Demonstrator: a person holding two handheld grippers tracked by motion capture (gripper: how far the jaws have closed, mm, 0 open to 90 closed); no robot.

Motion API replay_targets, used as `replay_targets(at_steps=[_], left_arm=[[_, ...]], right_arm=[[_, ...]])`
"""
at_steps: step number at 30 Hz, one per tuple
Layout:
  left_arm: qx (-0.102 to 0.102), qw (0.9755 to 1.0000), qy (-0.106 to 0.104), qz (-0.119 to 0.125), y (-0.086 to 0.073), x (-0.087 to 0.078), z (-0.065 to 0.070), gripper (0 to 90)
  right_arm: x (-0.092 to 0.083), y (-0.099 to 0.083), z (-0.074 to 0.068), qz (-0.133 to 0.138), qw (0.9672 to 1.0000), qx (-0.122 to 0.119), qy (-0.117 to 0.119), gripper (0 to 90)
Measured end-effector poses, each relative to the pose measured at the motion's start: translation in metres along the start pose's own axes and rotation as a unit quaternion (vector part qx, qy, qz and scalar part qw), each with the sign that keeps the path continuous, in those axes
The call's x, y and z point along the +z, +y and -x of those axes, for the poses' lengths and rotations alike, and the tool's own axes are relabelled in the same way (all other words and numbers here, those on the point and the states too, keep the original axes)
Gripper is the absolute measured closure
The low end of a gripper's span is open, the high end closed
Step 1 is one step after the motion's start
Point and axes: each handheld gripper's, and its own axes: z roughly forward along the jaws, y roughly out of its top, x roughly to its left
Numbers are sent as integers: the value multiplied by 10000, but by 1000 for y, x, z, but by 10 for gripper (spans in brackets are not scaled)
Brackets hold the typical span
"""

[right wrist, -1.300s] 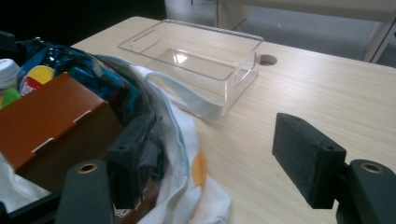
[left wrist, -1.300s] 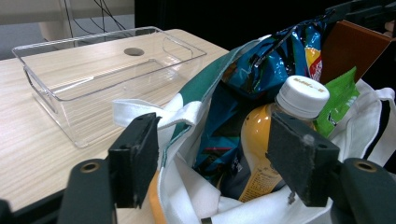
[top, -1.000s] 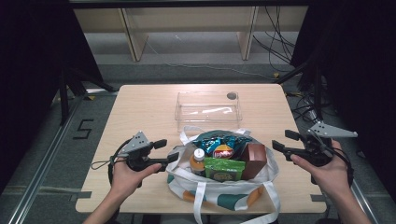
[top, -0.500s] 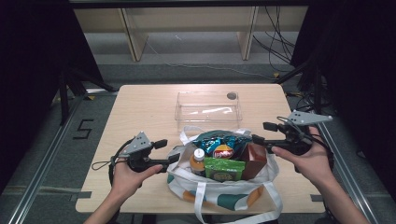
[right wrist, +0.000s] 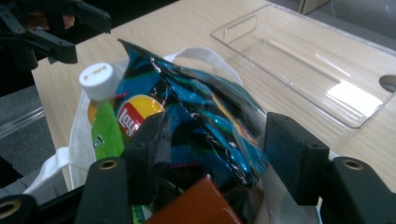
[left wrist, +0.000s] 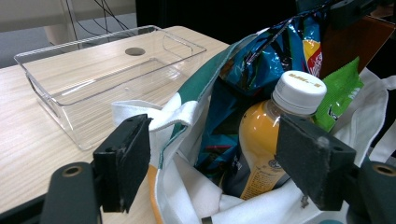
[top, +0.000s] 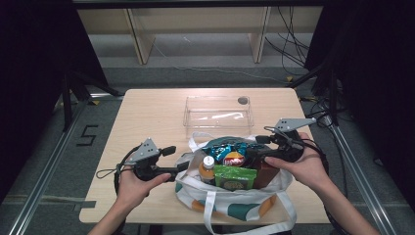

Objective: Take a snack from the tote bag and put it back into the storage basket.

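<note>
A white and green tote bag (top: 244,208) stands at the table's near edge. It holds a blue chip bag (top: 220,147), an orange drink bottle (top: 208,167) with a white cap, a green packet (top: 235,177) and a brown box (top: 266,171). My right gripper (top: 255,147) reaches into the bag from the right. Its jaws have just been closing and stand either side of the chip bag (right wrist: 205,116), with no firm pinch visible. My left gripper (top: 177,159) rests open at the bag's left rim (left wrist: 180,109), with the bottle (left wrist: 266,135) beyond its jaws.
A clear plastic tray (top: 218,122) lies empty on the wooden table (top: 147,112) just behind the bag, next to a round hole (top: 242,100) in the tabletop. Cables trail from both grippers. Dark stands flank the table.
My right gripper has swung left from the table's right edge to the bag, and its jaws have narrowed around the chip bag. The left gripper has stayed put.
</note>
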Motion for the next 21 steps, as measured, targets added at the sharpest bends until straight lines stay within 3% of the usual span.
replay_targets(at_steps=[1, 5, 12, 15, 20, 21], left_arm=[[10, 10000, -12, -2, 0, 1, 0, 257], [53, 10000, -39, -41, -2, 2, 1, 254], [60, 9999, -73, -53, -3, 3, 2, 248], [49, 9999, -30, -84, -4, 3, 1, 248], [30, 9999, -39, -98, -5, 4, 1, 247], [33, 9999, -39, -93, -5, 5, 2, 247]], right_arm=[[0, 0, 3, -65, 9999, -88, 0, 419], [3, 0, 7, -183, 9997, 145, 82, 464], [5, 5, 11, -436, 9988, 230, 56, 537], [5, 8, 13, -619, 9976, 264, 146, 629], [7, 11, 12, -727, 9972, 158, 51, 705], [7, 12, 10, -747, 9970, 170, 43, 758]])
